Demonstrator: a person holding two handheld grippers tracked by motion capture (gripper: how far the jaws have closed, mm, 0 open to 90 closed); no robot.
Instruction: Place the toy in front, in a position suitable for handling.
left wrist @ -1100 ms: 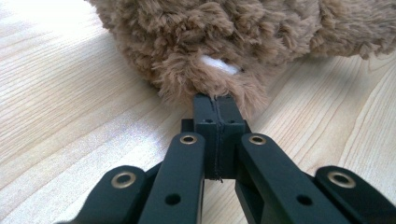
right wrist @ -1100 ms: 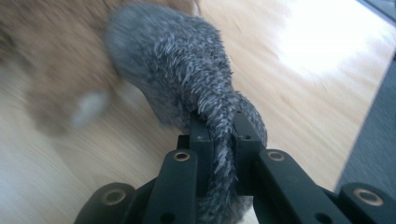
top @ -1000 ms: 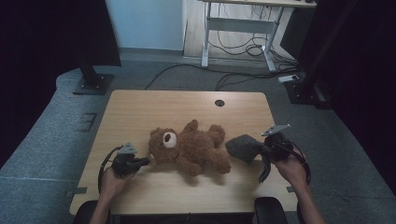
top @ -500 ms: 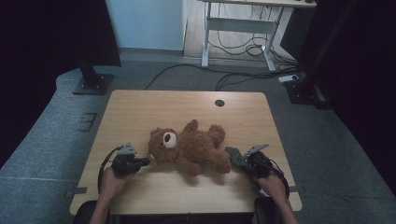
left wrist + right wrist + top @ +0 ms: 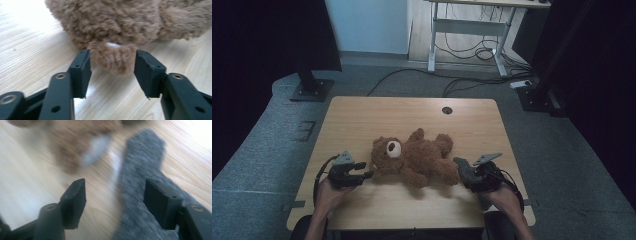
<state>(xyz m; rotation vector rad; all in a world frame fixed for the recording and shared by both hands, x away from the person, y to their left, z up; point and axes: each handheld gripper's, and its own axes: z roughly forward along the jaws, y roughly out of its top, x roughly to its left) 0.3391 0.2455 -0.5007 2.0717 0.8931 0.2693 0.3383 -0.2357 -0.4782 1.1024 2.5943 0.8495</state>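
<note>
The bear point(image 5: 414, 159) lies on its back across the middle of the table point(image 5: 412, 112), head toward the left gripper point(image 5: 364, 172), legs toward the right gripper point(image 5: 458, 165). From the high view both grippers sit low at the near edge, one at each end of the toy.

Left gripper view: the jaws have just been opening and stand apart, with a tuft of the bear point(image 5: 112, 58), an ear or a paw, between them. A scrap of white shows on that tuft. The left pad point(image 5: 83, 72) is just beside the fur, the right pad clear of it, so nothing is clamped.

Right gripper view, blurred: these jaws have also just been opening and hang released. Here comes something the high view barely hints at, a grey felt piece point(image 5: 142, 185) lying flat on the wood, running up between the jaws and under the right one. The bear's limb point(image 5: 75, 147) sits beyond, near the felt's far end; touching or not, I cannot tell.
</note>
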